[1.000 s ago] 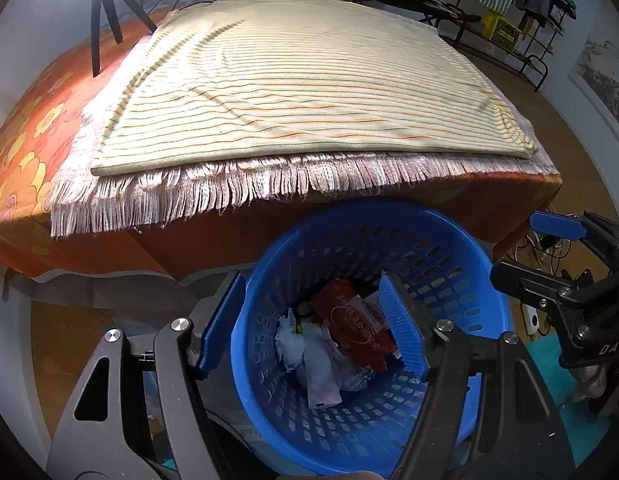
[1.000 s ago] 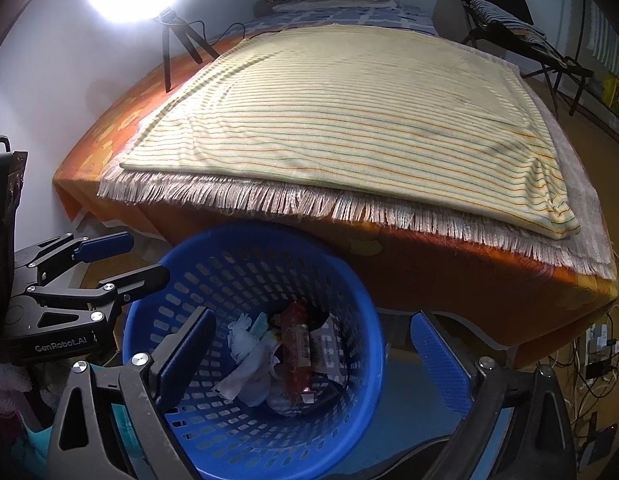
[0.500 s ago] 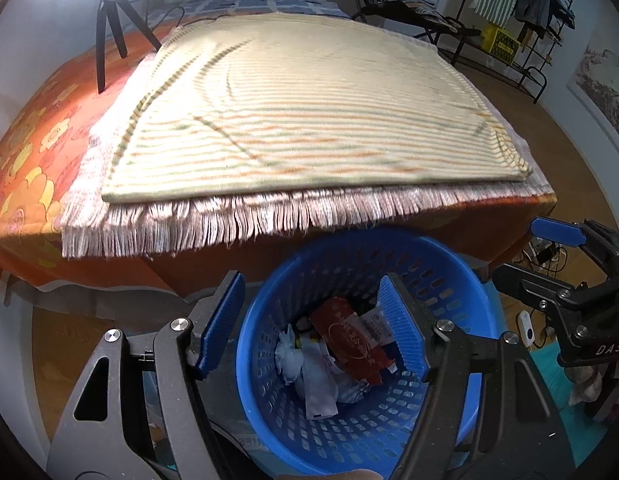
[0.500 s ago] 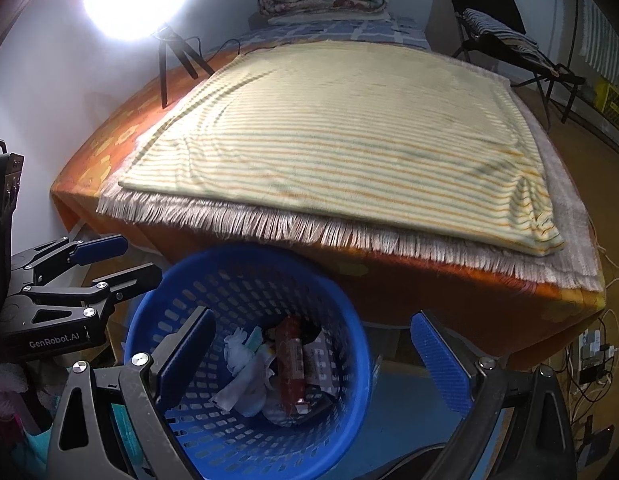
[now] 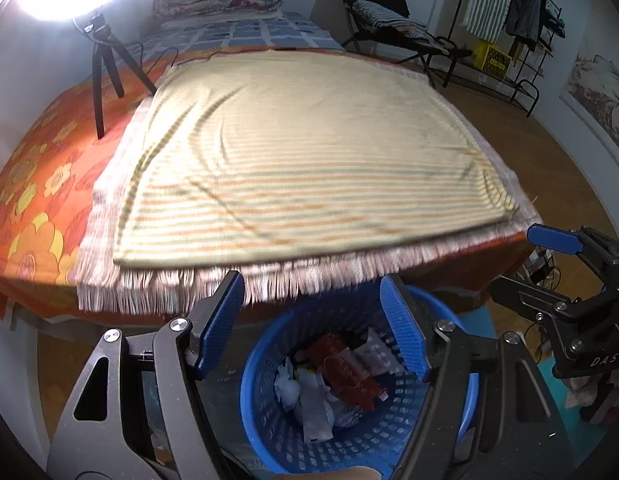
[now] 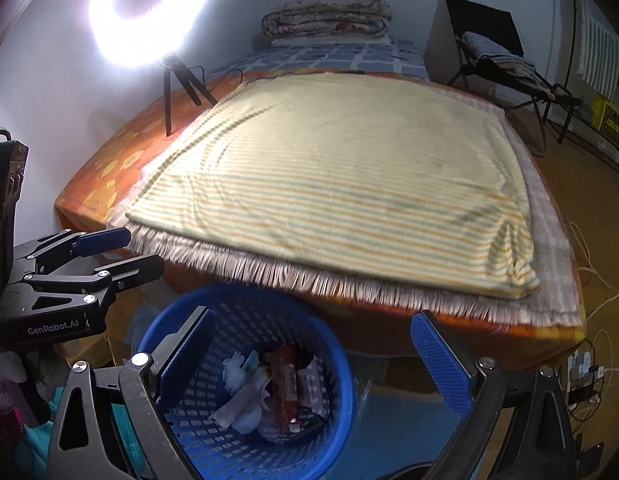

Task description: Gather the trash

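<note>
While both grippers gape empty, one blue basket (image 5: pixel 441 432) holds trash.

Both the left gripper (image 5: pixel 313 324) and right gripper (image 6: pixel 313 360) have black frames, silver screws, ribbed blue jaws and white lettering.

Striped blanket (image 5: pixel 309 168) on bed, ring light (image 6: pixel 149 12) beside folding chair (image 6: pixel 493 52)

Sitting upright on the floor at the foot of the bed: blue perforated basket (image 5: pixel 449 420). Heaped inside, crumpled white tissues (image 5: pixel 309 400) beside a red wrapper (image 5: pixel 345 372) lying flat.
</note>
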### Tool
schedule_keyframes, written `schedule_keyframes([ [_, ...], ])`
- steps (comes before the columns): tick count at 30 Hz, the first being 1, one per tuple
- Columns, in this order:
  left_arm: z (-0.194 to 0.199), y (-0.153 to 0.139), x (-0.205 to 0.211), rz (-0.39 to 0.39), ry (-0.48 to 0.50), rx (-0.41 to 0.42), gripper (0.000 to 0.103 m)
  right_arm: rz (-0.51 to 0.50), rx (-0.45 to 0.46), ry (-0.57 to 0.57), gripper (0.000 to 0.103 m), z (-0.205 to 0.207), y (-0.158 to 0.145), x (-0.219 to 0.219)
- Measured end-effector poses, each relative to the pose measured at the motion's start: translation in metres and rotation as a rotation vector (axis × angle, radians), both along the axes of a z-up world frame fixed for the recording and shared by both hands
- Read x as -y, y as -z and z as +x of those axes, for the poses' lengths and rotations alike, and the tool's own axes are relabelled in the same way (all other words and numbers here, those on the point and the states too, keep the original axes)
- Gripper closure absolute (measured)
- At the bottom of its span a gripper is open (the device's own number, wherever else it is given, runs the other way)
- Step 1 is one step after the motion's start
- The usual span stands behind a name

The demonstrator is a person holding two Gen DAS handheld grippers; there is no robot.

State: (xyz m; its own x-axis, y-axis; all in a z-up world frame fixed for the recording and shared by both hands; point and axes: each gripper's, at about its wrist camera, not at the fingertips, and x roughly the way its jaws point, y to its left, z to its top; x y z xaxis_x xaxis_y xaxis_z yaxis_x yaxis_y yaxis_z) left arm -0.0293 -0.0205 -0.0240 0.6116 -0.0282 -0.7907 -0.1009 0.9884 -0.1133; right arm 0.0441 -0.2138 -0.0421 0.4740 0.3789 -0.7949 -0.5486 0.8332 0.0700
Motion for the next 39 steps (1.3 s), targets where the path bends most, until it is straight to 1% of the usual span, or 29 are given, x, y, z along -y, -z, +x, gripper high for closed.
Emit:
schedule_keyframes([
  [2,0.004,-0.007,0.000,-0.005,0.002,0.013,0.020,0.008,0.009,0.002,0.004,0.004,-0.006,0.001],
  [8,0.022,-0.034,-0.001,-0.005,0.001,0.063,0.019,0.024,0.038,0.002,0.004,0.023,-0.022,0.002],
  [11,0.031,-0.051,0.000,0.021,0.010,0.089,0.018,0.041,0.047,0.004,0.004,0.034,-0.030,0.003],
  [12,0.035,-0.056,0.000,0.029,0.010,0.100,0.017,0.046,0.052,0.005,0.004,0.038,-0.032,0.004],
  [14,0.041,-0.064,-0.002,0.032,0.006,0.121,0.012,0.066,0.067,0.007,0.004,0.045,-0.039,0.005],
  [16,0.045,-0.070,-0.005,0.026,-0.008,0.146,0.009,0.082,0.083,0.015,0.001,0.053,-0.044,0.004],
  [20,0.053,-0.072,-0.010,0.024,-0.031,0.159,0.009,0.104,0.117,0.028,0.000,0.067,-0.047,0.004],
  [23,0.057,-0.070,-0.012,0.016,-0.038,0.155,0.009,0.119,0.104,0.042,0.000,0.079,-0.043,0.003],
  [26,0.060,-0.067,-0.012,0.034,-0.045,0.155,0.009,0.143,0.085,0.050,0.000,0.089,-0.040,0.003],
  [28,0.062,-0.064,-0.012,0.047,-0.048,0.147,0.009,0.144,0.089,0.057,0.000,0.093,-0.039,0.002],
  [32,0.064,-0.061,-0.016,0.046,-0.067,0.146,0.009,0.140,0.091,0.066,0.000,0.096,-0.037,0.001],
  [33,0.065,-0.061,-0.017,0.049,-0.077,0.143,0.008,0.140,0.086,0.072,0.000,0.098,-0.035,0.001],
  [35,0.067,-0.061,-0.018,0.061,-0.090,0.137,0.001,0.142,0.077,0.082,0.000,0.100,-0.034,0.002],
  [39,0.068,-0.061,-0.022,0.066,-0.100,0.150,0.001,0.143,0.057,0.094,0.000,0.103,-0.029,0.004],
])
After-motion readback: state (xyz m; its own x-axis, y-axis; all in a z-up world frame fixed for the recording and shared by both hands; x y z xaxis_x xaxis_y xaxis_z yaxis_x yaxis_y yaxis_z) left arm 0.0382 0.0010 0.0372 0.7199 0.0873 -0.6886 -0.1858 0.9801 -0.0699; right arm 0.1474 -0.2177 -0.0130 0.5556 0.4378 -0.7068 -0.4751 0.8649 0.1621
